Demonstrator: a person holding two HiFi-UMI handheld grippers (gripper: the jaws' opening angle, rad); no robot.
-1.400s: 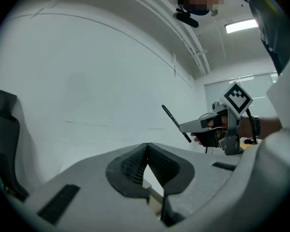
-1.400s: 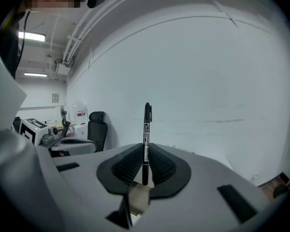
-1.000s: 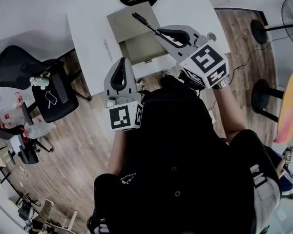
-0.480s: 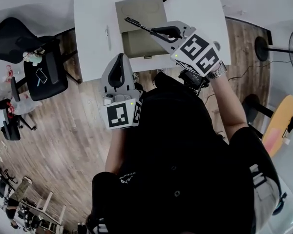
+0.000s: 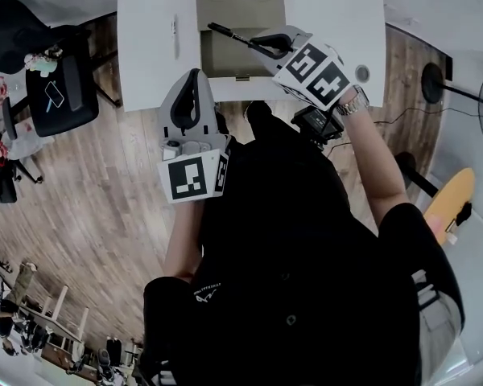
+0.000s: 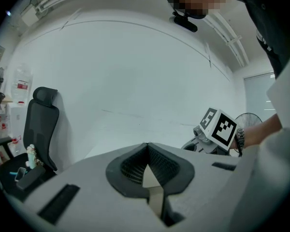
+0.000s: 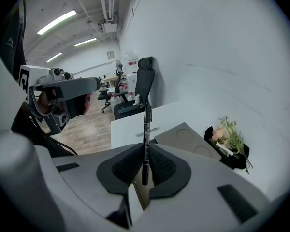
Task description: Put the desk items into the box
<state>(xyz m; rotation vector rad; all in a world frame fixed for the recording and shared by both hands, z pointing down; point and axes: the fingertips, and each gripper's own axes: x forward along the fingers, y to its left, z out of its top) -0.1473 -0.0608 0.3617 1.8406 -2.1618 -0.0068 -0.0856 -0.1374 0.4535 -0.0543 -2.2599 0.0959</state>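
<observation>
1. The right gripper (image 7: 145,151) is clenched on a black pen (image 7: 145,129), pinching it near one end. Most of the pen sticks out past the pads. With so short a hold, I judge the pen could pivot or slip if the gripper is swung or tilted quickly.

2. In the head view the pen (image 5: 229,34) hangs above the open box (image 5: 225,61), which sits at the near edge of the white worktop (image 5: 145,47). If it is let go from this height or at a slant, the long free end could hit the rim or the raised lid. The pen could then bounce out onto the worktop or the floor.

3. The left gripper (image 6: 147,151) is closed with nothing between its jaws. It is held off the worktop, beside the person's body, so nothing steadies the box. A knock from the right gripper could push it.

4. A slim item (image 5: 175,26) lies on the worktop left of the box; what it is cannot be told. It is not yet packed and is easy to overlook.
</observation>
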